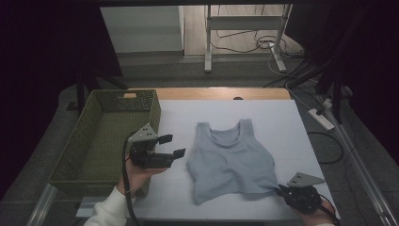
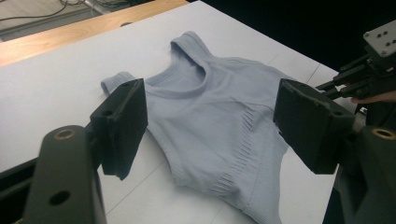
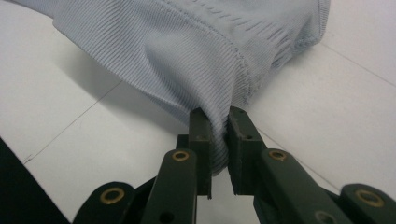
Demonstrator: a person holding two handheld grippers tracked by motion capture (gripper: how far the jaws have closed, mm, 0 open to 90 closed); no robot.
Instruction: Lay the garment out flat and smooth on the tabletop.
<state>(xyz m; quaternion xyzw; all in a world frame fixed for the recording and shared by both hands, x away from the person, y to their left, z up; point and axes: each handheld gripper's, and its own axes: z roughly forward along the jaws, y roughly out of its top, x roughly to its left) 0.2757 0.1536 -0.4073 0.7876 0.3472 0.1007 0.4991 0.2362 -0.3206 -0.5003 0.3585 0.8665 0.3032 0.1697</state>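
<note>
Lying flat on the white table (image 1: 179,188), the light-blue tank top (image 1: 233,157) is pointing its straps away from the person. The right gripper (image 1: 282,190) is pinching its hem corner, hiding that bit of cloth between the jaws, while the left gripper (image 1: 171,146) is hovering open beside the green basket (image 1: 94,141).

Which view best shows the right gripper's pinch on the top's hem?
Right gripper view: the right gripper is shut on the tank top, hem bunched between the pads. High view shows contact at the corner only; left gripper view shows the gripper far off, beside the shirt.
</note>
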